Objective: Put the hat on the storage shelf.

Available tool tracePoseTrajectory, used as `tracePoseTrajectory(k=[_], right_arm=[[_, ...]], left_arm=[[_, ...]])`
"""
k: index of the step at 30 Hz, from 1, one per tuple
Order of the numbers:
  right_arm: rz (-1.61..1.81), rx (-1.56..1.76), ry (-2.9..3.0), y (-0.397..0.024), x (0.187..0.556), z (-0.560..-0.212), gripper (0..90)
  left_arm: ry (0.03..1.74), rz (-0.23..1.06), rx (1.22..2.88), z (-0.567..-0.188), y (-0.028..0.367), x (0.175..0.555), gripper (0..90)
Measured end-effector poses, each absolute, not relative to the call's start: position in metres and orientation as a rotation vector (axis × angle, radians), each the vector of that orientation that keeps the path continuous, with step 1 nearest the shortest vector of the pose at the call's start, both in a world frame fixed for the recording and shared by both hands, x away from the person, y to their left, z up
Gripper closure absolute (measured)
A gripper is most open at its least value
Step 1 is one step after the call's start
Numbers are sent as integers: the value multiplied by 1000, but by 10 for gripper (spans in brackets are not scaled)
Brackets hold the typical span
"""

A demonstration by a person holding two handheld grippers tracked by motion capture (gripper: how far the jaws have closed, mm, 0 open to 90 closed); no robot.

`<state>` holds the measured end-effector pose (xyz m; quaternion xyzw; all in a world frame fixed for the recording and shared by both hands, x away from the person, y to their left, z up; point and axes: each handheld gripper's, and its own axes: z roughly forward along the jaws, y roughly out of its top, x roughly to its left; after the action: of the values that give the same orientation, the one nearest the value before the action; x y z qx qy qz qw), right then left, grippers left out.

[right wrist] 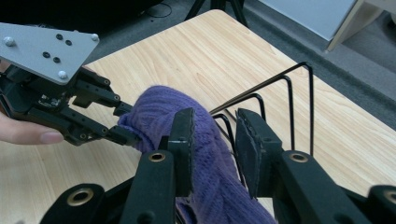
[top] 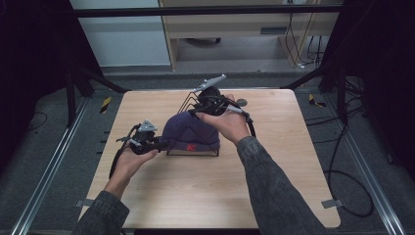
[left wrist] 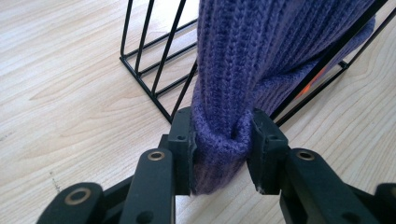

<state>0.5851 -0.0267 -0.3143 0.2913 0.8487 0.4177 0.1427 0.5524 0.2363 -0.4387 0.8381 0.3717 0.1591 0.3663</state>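
Note:
A purple knit hat (top: 188,132) with a small red mark lies draped over a black wire rack (top: 188,100) at the middle of the wooden table (top: 279,152). My left gripper (top: 164,143) is shut on the hat's rolled brim (left wrist: 219,140) at the rack's left end, low above the tabletop. Behind it in the left gripper view run the hat (left wrist: 261,56) and the rack's wires (left wrist: 145,35). My right gripper (top: 193,111) hovers at the rack's top. Its jaws stand apart (right wrist: 215,135) over the hat (right wrist: 159,112) and the wire loops (right wrist: 311,107). The left gripper (right wrist: 125,122) shows there too, pinching the fabric.
The table's wood lies bare in front and to the right of the rack. Black frame posts (top: 73,93) stand at the left and right. Cables (top: 342,176) trail over the floor on the right. A pale cabinet (top: 244,29) stands beyond the far edge.

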Motion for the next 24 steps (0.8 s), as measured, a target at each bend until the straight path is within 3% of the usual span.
tracePoseTrajectory(k=[24], right_arm=[[1220,945,2360,-59,584,-321,675]], left_arm=[[992,380,2158,-453,242,554,622]])
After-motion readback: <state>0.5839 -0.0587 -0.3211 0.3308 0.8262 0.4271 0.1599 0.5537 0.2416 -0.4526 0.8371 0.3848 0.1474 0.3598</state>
